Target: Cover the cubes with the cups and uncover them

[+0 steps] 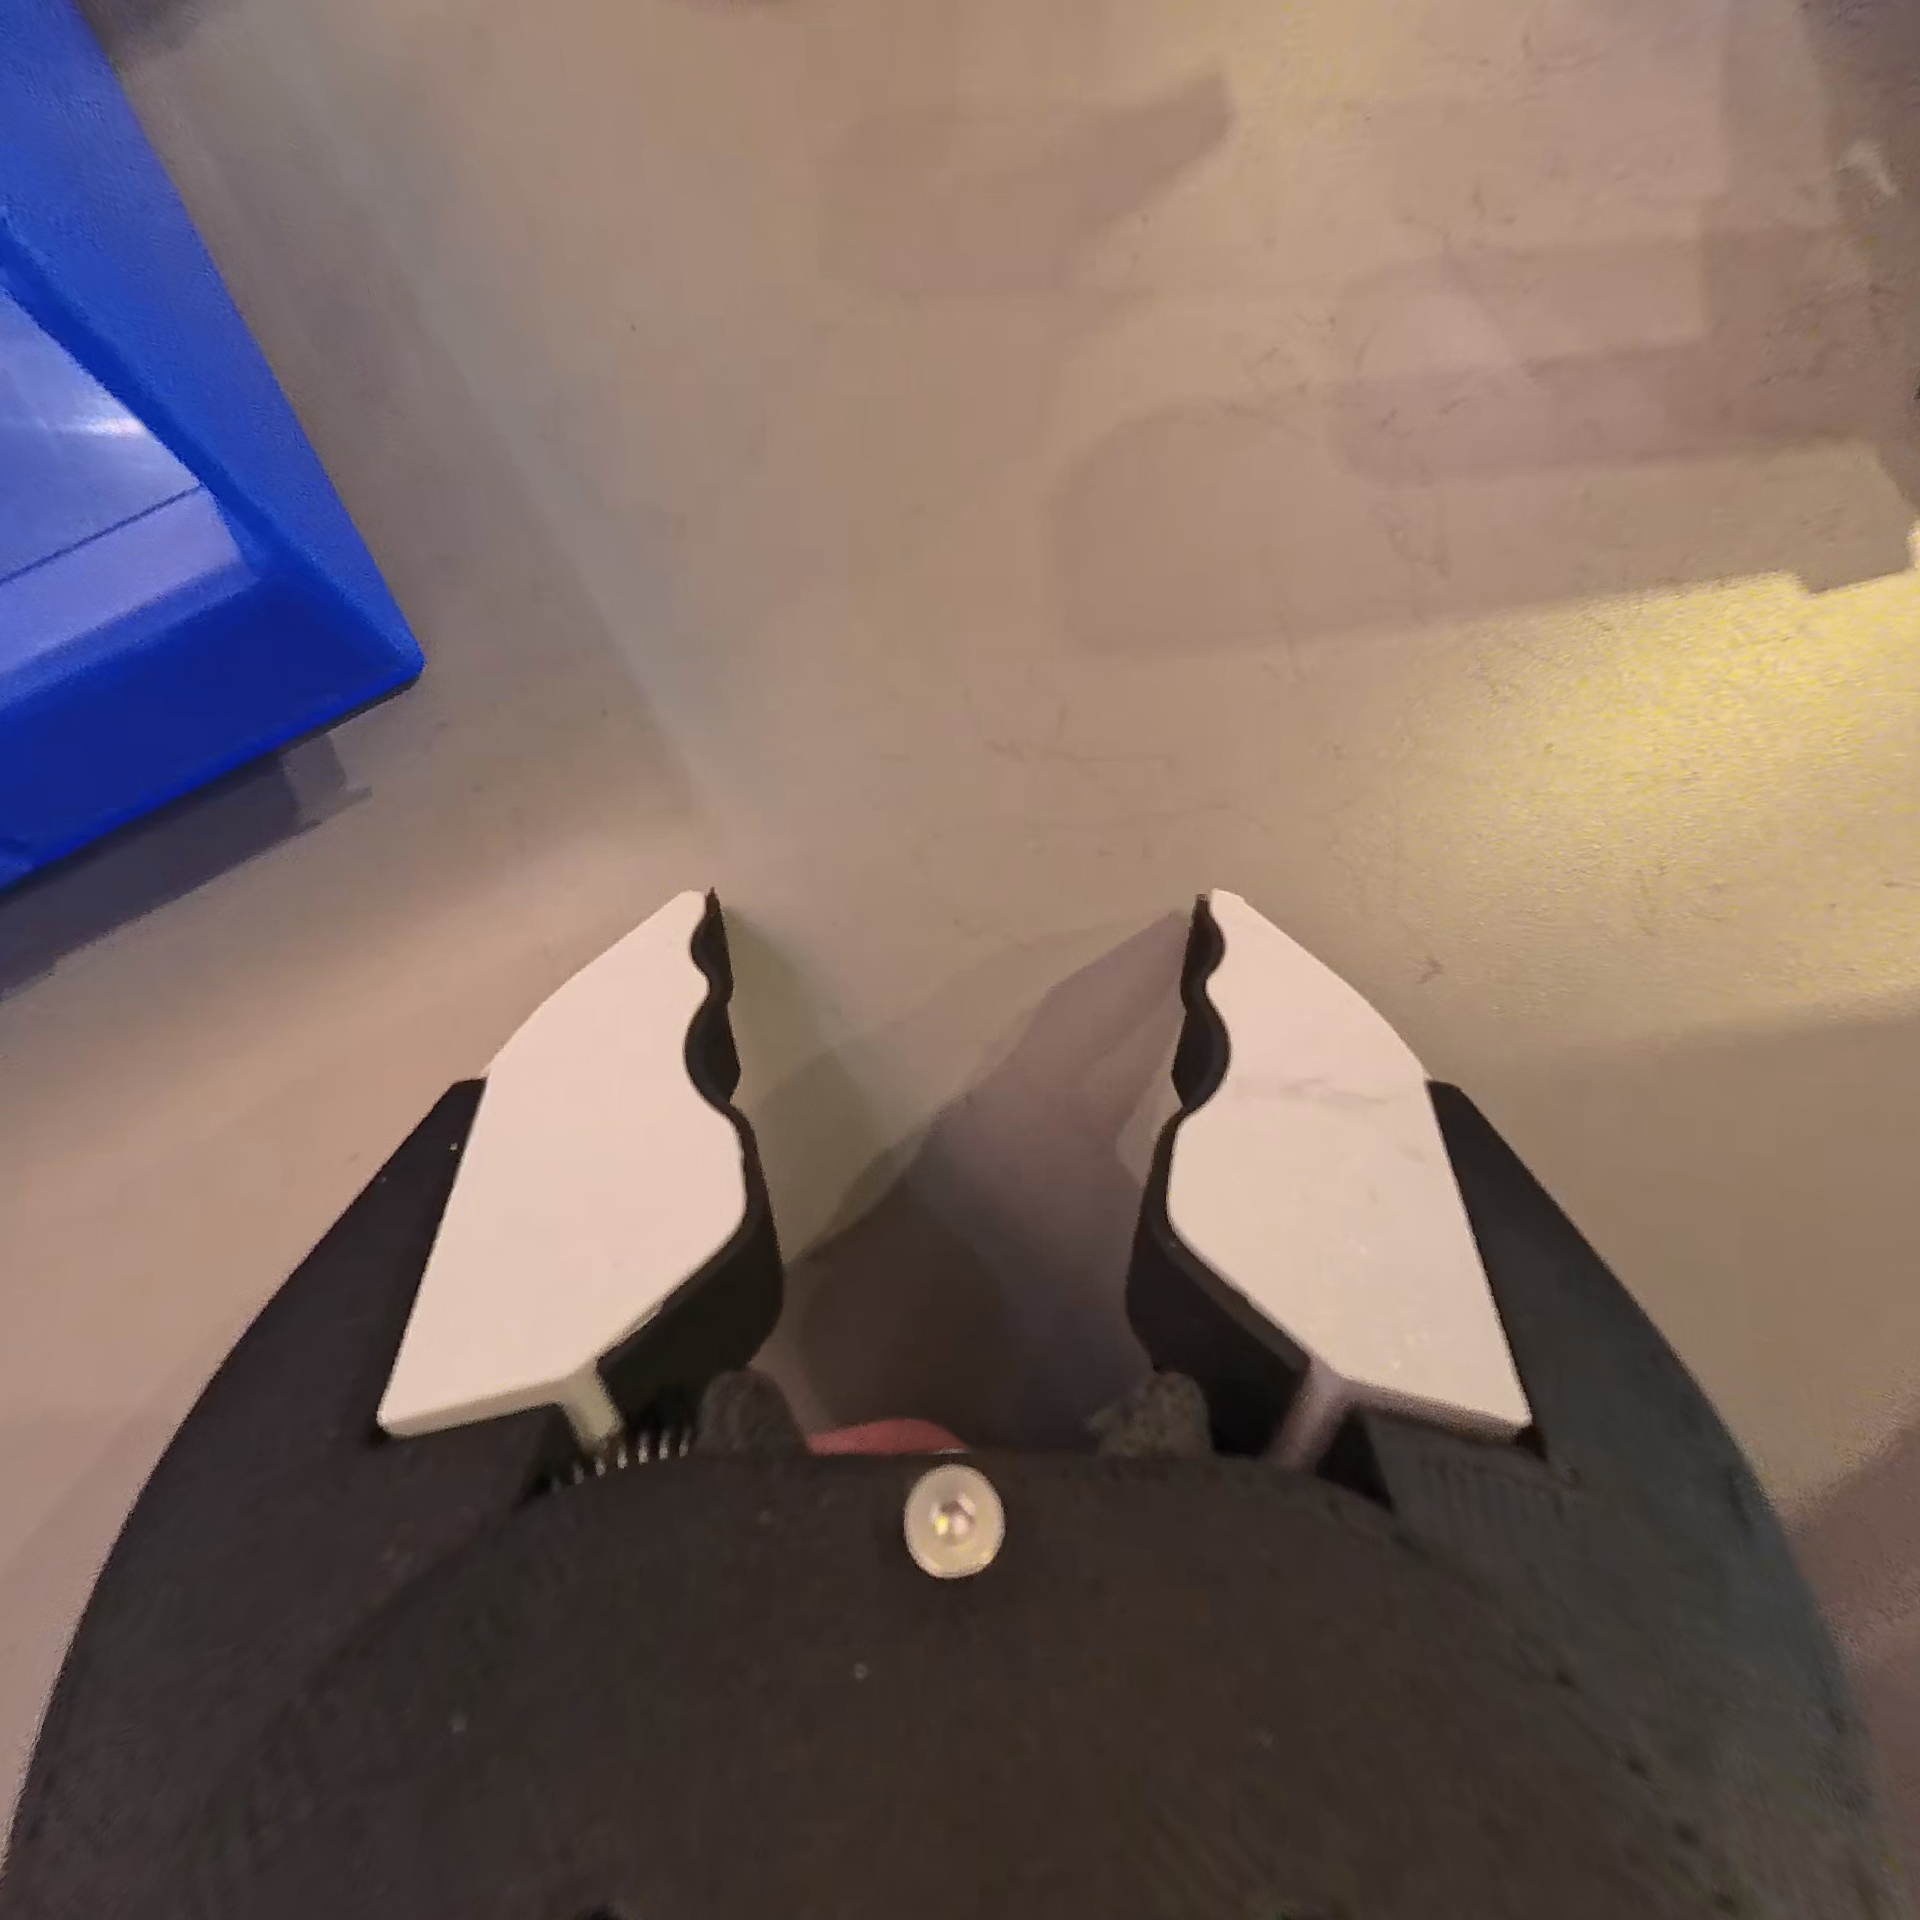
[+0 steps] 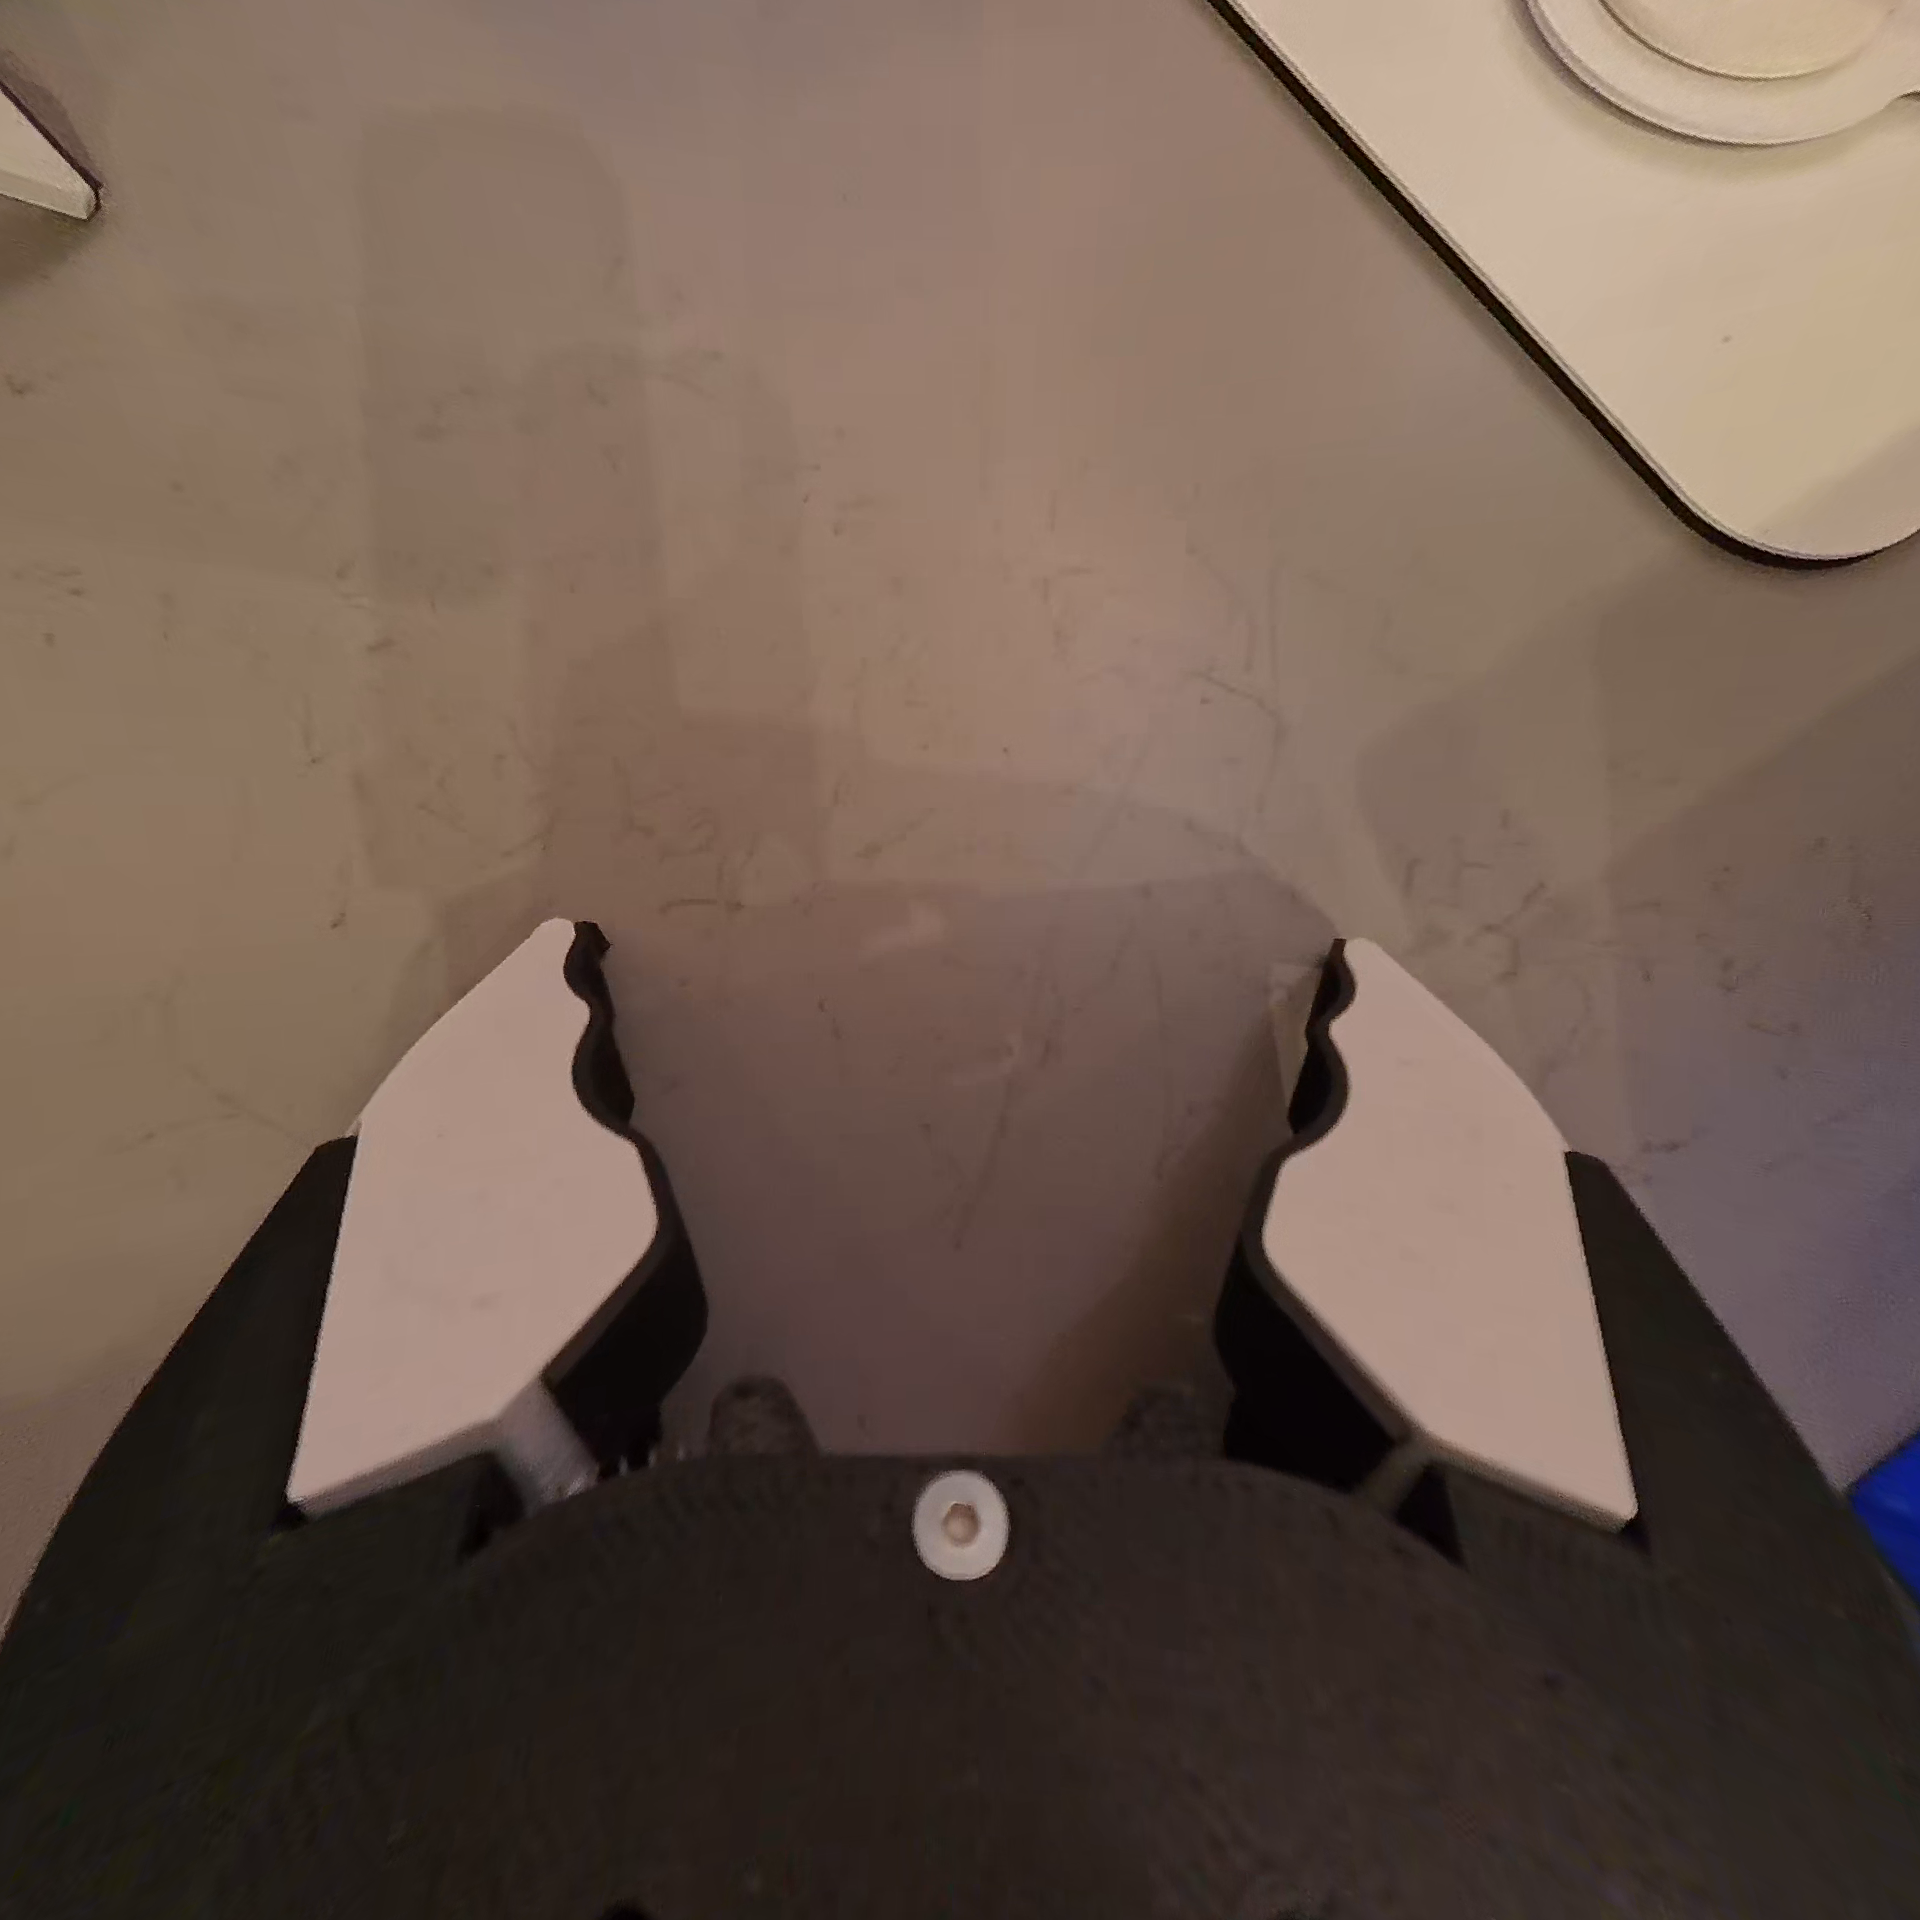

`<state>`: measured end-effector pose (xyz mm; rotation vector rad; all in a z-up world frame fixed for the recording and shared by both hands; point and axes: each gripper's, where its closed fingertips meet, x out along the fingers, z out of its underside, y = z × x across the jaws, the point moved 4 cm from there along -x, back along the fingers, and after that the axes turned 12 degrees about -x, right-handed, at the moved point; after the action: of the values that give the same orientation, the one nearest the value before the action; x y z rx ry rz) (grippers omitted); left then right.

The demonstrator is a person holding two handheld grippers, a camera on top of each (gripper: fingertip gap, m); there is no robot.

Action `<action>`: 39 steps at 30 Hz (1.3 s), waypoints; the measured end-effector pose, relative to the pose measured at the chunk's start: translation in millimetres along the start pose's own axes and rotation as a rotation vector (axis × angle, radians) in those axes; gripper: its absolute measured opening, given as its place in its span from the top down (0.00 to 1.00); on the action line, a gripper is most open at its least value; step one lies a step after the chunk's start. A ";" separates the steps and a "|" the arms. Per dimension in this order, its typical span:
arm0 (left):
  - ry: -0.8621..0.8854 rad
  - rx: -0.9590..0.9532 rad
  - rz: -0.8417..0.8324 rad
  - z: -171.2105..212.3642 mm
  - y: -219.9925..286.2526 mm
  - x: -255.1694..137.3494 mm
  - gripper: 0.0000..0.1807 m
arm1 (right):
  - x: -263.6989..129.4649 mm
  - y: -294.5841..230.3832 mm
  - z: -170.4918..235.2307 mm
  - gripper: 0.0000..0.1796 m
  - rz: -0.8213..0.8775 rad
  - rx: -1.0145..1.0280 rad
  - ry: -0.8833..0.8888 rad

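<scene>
No cube shows in either view. My left gripper point(image 1: 956, 914) is open and empty, its white fingers with black wavy pads apart above the bare grey tabletop point(image 1: 1039, 520). My right gripper point(image 2: 966, 935) is open wider and empty, also above bare tabletop point(image 2: 831, 520). A round white rim, perhaps a cup or dish point(image 2: 1714, 73), sits on a white board point(image 2: 1662, 312) at the upper right of the right wrist view, well beyond the fingers.
A blue bin point(image 1: 156, 520) stands at the left of the left wrist view. A white flat corner point(image 2: 42, 166) shows at the upper left of the right wrist view, and a bit of blue point(image 2: 1886, 1486) at its right edge.
</scene>
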<state>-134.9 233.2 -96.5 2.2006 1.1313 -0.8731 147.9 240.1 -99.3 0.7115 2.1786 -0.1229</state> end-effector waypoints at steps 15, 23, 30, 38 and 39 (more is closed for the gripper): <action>0.187 -0.153 -0.151 -8.5 -34.9 -25.1 0.28 | -58.9 32.3 25.7 0.19 0.321 0.111 0.154; 0.312 -0.271 -0.298 -10.5 -95.5 -55.9 0.26 | -177.8 93.2 90.6 0.36 0.698 0.237 0.298; 0.463 -0.352 -0.377 -32.4 -148.1 -83.4 0.34 | -227.3 145.2 142.2 0.38 0.905 0.428 0.343; 0.548 -0.412 -0.443 -58.6 -203.4 -98.9 0.38 | -218.2 202.8 176.9 0.36 0.895 0.585 0.346; 0.552 -0.414 -0.463 -60.4 -209.9 -100.1 0.36 | -214.8 206.1 178.6 0.36 0.883 0.592 0.347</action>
<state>-337.3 332.8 -13.9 1.8949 1.9352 -0.1408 487.0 259.3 -27.7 2.0879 1.9264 -0.1896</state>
